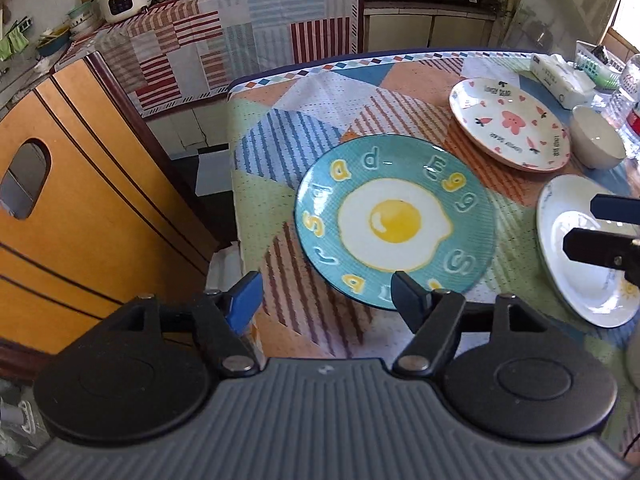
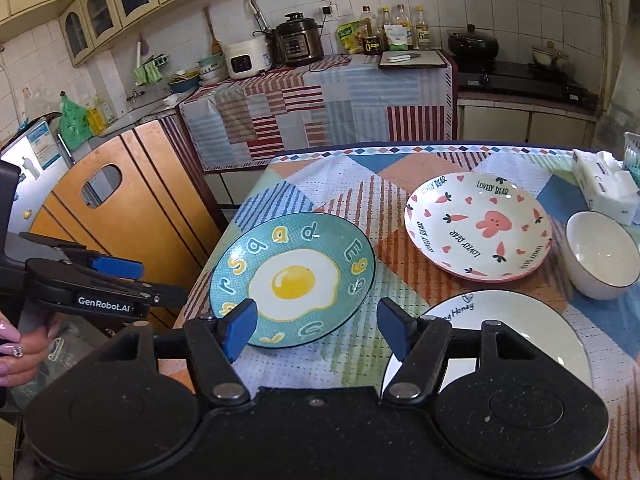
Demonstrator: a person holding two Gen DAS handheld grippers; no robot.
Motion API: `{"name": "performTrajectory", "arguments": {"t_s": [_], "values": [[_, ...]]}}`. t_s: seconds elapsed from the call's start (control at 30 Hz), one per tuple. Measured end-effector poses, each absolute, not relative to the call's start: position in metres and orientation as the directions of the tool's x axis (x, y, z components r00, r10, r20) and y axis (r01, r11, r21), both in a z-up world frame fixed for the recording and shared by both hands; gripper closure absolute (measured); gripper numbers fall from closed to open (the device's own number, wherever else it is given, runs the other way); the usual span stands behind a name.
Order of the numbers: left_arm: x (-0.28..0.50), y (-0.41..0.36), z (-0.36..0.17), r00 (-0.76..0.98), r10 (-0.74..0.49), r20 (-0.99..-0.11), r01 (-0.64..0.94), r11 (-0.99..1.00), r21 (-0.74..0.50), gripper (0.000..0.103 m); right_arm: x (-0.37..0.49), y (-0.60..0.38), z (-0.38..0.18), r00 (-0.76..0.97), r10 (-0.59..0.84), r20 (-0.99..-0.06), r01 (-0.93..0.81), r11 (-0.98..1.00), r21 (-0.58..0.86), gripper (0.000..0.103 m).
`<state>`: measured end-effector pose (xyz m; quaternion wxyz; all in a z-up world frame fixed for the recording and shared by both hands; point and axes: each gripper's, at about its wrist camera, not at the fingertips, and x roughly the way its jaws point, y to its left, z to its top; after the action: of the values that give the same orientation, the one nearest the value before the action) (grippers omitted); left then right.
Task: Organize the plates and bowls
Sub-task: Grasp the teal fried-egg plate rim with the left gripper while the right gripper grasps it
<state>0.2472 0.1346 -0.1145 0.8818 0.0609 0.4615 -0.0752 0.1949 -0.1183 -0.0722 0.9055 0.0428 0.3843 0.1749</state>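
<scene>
A teal plate with a fried-egg picture (image 1: pixel 394 222) (image 2: pixel 294 282) lies on the table near its left edge. A white plate with pink rabbit and carrots (image 1: pixel 510 124) (image 2: pixel 478 226) lies behind it to the right. A white bowl (image 1: pixel 596 136) (image 2: pixel 602 260) stands right of that plate. A plain white plate (image 1: pixel 580 252) (image 2: pixel 516 332) lies at the front right. My left gripper (image 1: pixel 326 300) is open and empty at the teal plate's near rim. My right gripper (image 2: pixel 316 330) is open and empty, between the teal plate and the white plate.
The table has a patchwork cloth (image 2: pixel 348 172). A tissue pack (image 1: pixel 560 80) (image 2: pixel 602 184) lies at the back right, with a water bottle (image 1: pixel 632 96) beside it. A wooden chair back (image 1: pixel 80 184) stands left of the table. The kitchen counter (image 2: pixel 320 92) is behind.
</scene>
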Motion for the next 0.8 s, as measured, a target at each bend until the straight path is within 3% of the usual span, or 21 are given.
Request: {"name": "performTrajectory", "arguments": {"t_s": [0.43,0.63,0.73,0.8], "values": [[0.305,0.148,-0.172,0.527,-0.165,-0.834,0.258,0.966,-0.028,0.028,0.256,-0.108,-0.139,0.659,0.298,-0.691,-0.138,0.95,0.278,0.032],[0.319,0.15,-0.185,0.512,-0.211,-0.833,0.312,0.949,-0.049,0.03,0.276,-0.101,-0.156,0.654,0.244,-0.716,-0.12,0.968,0.221,0.032],[0.326,0.151,-0.19,0.483,-0.234,-0.844,0.322,0.944,-0.077,0.039,0.283,-0.102,-0.164,0.633,0.238,-0.737,-0.099,0.968,0.229,0.039],[0.328,0.151,-0.193,0.468,-0.228,-0.854,0.325,0.943,-0.073,0.052,0.286,-0.103,-0.168,0.614,0.25,-0.749,-0.095,0.965,0.245,0.057]]}}
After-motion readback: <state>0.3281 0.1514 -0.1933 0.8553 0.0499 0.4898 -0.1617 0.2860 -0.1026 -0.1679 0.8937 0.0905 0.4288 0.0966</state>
